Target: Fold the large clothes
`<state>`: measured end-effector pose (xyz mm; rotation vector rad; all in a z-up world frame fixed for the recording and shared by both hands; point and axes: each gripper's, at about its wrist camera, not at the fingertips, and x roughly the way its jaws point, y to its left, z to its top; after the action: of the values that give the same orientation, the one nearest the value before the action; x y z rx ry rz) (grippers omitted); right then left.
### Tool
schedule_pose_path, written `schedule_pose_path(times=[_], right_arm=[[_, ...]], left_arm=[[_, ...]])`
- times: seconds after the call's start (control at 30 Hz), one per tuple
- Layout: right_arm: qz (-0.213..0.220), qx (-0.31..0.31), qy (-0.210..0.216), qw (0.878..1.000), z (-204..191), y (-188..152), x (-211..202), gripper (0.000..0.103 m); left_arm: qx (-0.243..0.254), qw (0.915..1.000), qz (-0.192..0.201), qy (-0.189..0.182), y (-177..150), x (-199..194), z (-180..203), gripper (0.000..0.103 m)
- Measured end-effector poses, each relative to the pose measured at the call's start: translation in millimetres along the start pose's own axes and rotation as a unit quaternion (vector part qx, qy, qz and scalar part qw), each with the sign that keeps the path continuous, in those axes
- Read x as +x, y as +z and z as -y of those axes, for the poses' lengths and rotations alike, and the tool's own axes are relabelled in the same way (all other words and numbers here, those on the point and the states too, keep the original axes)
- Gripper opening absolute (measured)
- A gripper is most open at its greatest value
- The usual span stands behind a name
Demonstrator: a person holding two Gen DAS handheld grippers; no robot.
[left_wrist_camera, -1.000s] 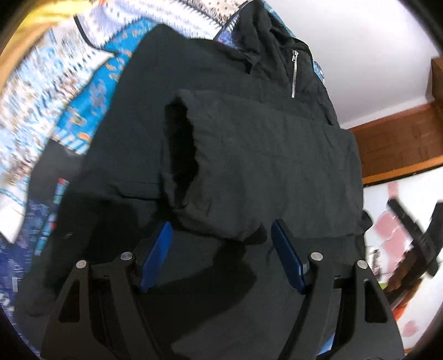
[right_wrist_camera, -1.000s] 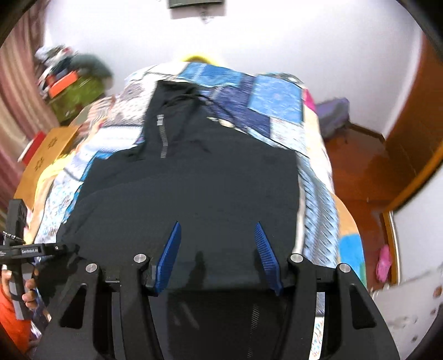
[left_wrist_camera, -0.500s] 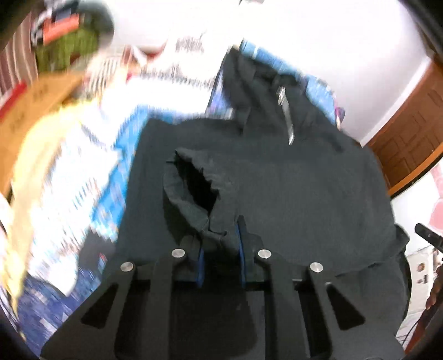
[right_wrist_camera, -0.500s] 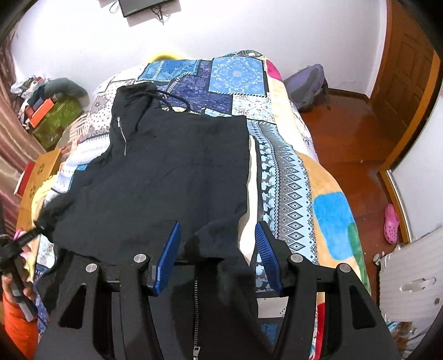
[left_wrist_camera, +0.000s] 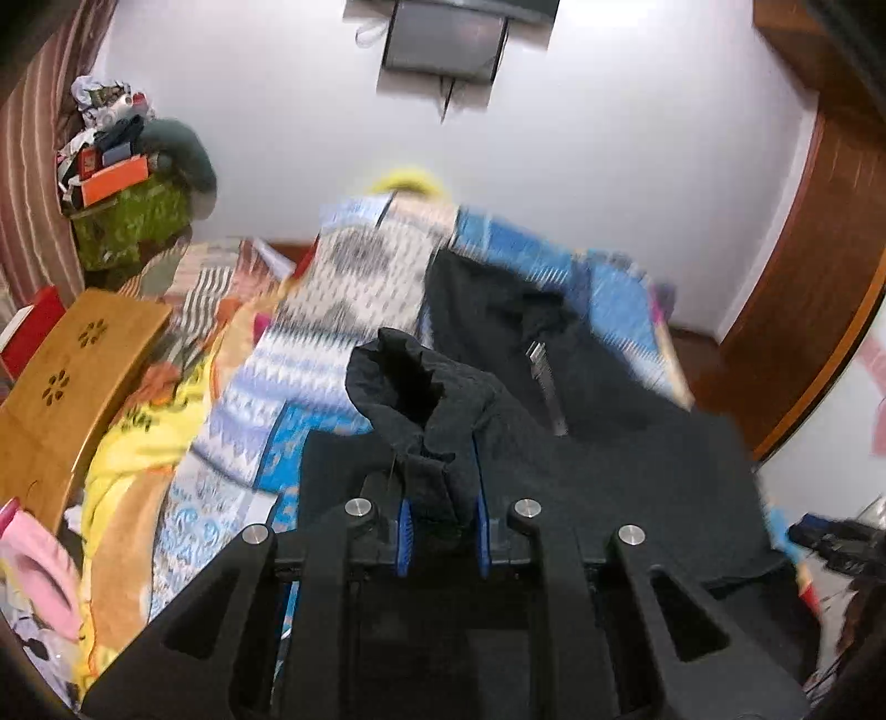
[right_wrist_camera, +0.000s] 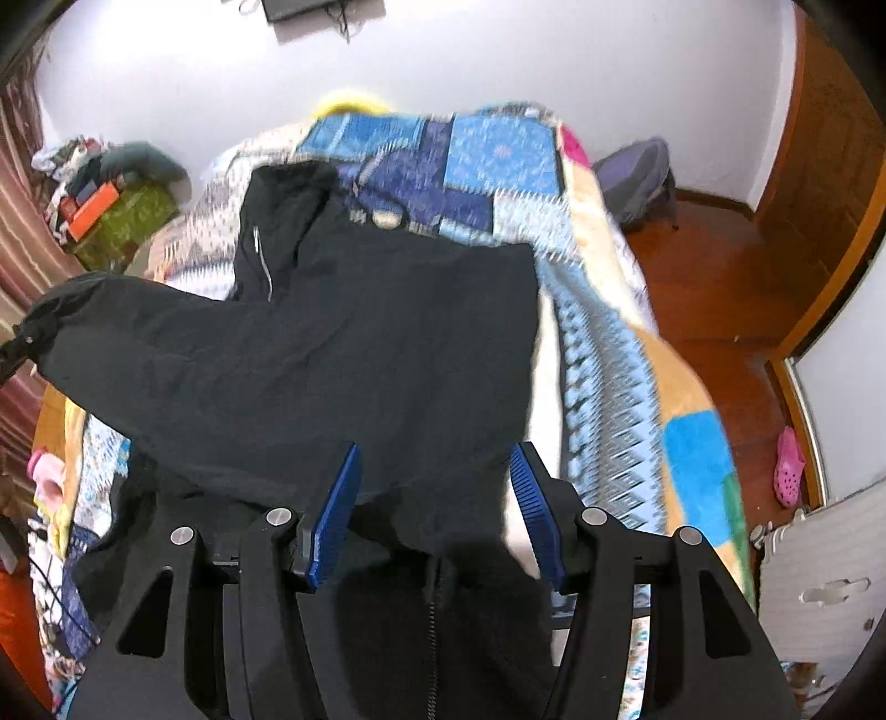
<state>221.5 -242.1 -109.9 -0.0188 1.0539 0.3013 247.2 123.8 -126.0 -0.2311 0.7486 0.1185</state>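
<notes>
A large black zip hooded jacket (right_wrist_camera: 354,354) lies spread on a bed with a blue patchwork quilt (right_wrist_camera: 487,160). My left gripper (left_wrist_camera: 441,487) is shut on the jacket's sleeve cuff (left_wrist_camera: 404,382) and holds it lifted above the jacket body (left_wrist_camera: 609,476). In the right wrist view the raised sleeve (right_wrist_camera: 111,327) stretches to the left. My right gripper (right_wrist_camera: 437,487) is open, its blue pads either side of the jacket's near hem, not gripping it.
A wooden table (left_wrist_camera: 61,387) and a green box with clutter (left_wrist_camera: 127,221) stand left of the bed. A wooden door (right_wrist_camera: 819,155), a purple bag (right_wrist_camera: 637,177) and a pink shoe (right_wrist_camera: 789,468) on the wooden floor are to the right. A screen (left_wrist_camera: 443,39) hangs on the white wall.
My left gripper closed on the sleeve cuff and lifted it up and away from the jacket body. My right gripper stayed open and drew back toward the jacket's near hem.
</notes>
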Motion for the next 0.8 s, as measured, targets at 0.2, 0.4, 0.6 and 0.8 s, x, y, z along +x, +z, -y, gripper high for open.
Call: schedule_pose_path(times=[0.2, 0.4, 0.6, 0.8], right_arm=[[-0.051, -0.002, -0.004, 0.999, -3, -12, 35, 0.053], [-0.048, -0.002, -0.012, 0.999, -3, -14, 34, 0.062], [-0.036, -0.026, -0.019, 0.999, -11, -3, 25, 0.062], [0.021, -0.053, -0.032, 0.998, -23, 17, 2, 0.062]], left_arm=[[0.012, 0.9939, -0.102, 0.04, -56, 66, -22, 0.018], [0.036, 0.986, -0.156, 0.047, -103, 94, -22, 0.022], [0.064, 0.9831, -0.163, 0.054, -100, 85, -14, 0.024], [0.06, 0.9913, -0.104, 0.053, -65, 47, -11, 0.039]])
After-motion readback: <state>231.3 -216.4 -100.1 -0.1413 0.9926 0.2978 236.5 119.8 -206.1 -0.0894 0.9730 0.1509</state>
